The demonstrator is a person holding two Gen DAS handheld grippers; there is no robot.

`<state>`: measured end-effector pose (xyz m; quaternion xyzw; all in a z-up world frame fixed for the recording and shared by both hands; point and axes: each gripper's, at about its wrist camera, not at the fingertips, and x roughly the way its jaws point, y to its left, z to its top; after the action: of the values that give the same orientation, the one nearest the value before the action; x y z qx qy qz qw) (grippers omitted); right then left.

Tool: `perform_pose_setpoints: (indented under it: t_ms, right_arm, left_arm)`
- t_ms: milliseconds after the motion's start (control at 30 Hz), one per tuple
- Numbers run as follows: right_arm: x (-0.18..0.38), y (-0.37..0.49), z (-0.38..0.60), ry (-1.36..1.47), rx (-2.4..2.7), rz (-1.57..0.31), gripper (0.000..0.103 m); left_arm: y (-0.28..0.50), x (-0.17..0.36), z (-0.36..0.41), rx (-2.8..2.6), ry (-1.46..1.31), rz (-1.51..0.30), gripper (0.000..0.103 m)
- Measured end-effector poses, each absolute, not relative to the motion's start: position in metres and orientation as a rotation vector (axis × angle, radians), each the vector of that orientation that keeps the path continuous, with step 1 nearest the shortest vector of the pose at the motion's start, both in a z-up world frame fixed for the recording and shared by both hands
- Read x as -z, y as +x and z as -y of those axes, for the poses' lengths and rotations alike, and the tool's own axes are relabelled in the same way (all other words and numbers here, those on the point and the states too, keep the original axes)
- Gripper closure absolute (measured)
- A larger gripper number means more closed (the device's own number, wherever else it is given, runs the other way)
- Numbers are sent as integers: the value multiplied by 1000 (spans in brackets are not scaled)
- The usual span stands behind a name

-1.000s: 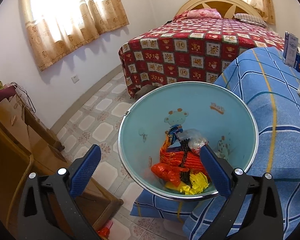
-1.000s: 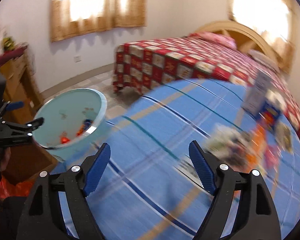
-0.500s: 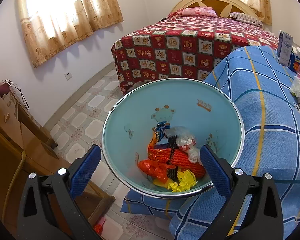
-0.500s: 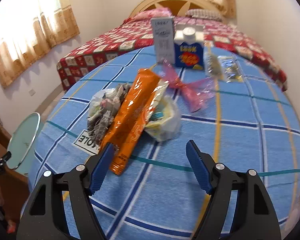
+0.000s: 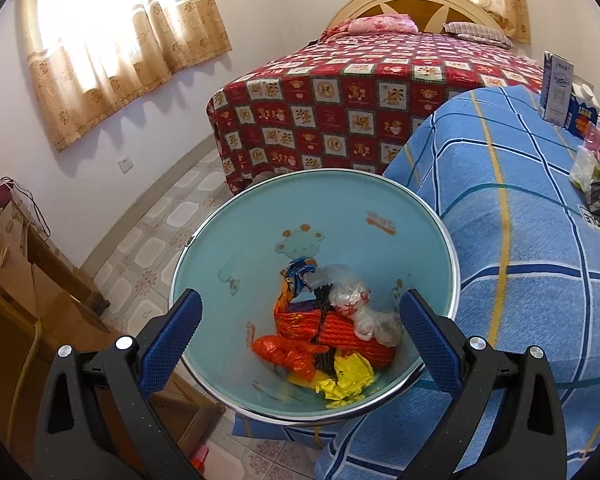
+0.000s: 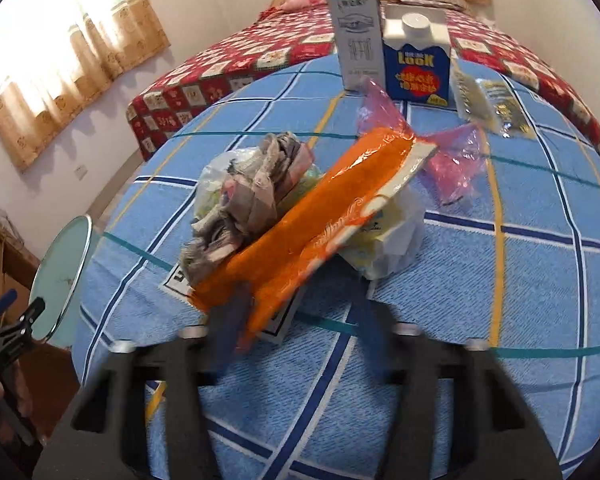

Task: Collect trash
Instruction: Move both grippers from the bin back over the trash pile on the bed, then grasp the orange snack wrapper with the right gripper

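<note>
A pale blue bin (image 5: pixel 240 248) with orange, yellow and clear wrappers (image 5: pixel 332 332) in it stands beside the blue checked bed (image 5: pixel 520 260). My left gripper (image 5: pixel 300 332) hangs open above the bin, holding nothing. On the bed lies an orange wrapper (image 6: pixel 320 216) across a crumpled paper wad (image 6: pixel 248 200) and a white plastic bag (image 6: pixel 392 240). My right gripper (image 6: pixel 300 320) is blurred and its jaws are closing, with the wrapper's near end between them; the left finger (image 6: pixel 232 320) is at the wrapper, the right one stands apart. The bin (image 6: pixel 60 272) and left gripper (image 6: pixel 8 320) show at far left.
Behind the pile lie a pink plastic bag (image 6: pixel 452 160), a clear packet (image 6: pixel 492 108), a white carton (image 6: pixel 358 40) and a blue carton (image 6: pixel 416 64). A red patterned bed (image 5: pixel 360 92) stands beyond. Wooden furniture (image 5: pixel 20 300) is left of the bin, over tiled floor (image 5: pixel 172 216).
My right gripper swung from the bin side to the trash pile, dropped close to the orange wrapper, and its jaws narrowed. The left gripper drifted slightly over the bin.
</note>
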<state>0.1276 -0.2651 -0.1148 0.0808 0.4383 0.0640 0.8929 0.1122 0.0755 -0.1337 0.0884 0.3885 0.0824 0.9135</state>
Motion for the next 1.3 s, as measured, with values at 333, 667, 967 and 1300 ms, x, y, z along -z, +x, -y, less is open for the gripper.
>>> perform_pose_setpoints:
  t_ms: [333,667,967,1300]
  right_arm:
    - [98,88,312,-2,107,-874,77]
    - [93,87,321,145,65,-844,28]
    - [109,100,345,300,109,-876,39]
    - [110,91,338,172,45,-900,78]
  left_arm:
    - [116,131,-81,-182,167,-797,6]
    - [120,117,-56,-137,203,-743,6]
    - [134,121,-29,-92,211,-745,6]
    - [138,115,9,4,227,-737,6]
